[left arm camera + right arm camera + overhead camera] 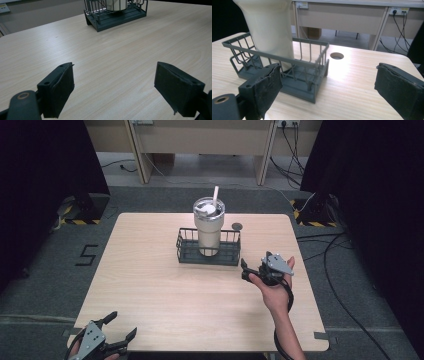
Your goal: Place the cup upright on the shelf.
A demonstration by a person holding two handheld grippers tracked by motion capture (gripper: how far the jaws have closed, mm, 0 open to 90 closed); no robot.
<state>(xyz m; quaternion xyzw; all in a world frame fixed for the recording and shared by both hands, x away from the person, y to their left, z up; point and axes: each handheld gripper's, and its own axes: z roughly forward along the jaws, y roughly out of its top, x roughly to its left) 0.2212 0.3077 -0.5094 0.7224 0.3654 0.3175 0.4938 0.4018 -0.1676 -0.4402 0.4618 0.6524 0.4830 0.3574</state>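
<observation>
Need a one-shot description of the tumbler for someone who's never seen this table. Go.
Start at the light wooden table and find the dark wire basket near its far edge, at centre. Standing upright inside it is the cream tumbler, far taller than the basket walls. It has a clear lid and a white straw sticking up, and it is the basket's sole content.

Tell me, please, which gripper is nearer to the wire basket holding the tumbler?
The right gripper: it sits open just off the wire basket at its near right corner. The left gripper is open far back at the table's near left edge.
</observation>
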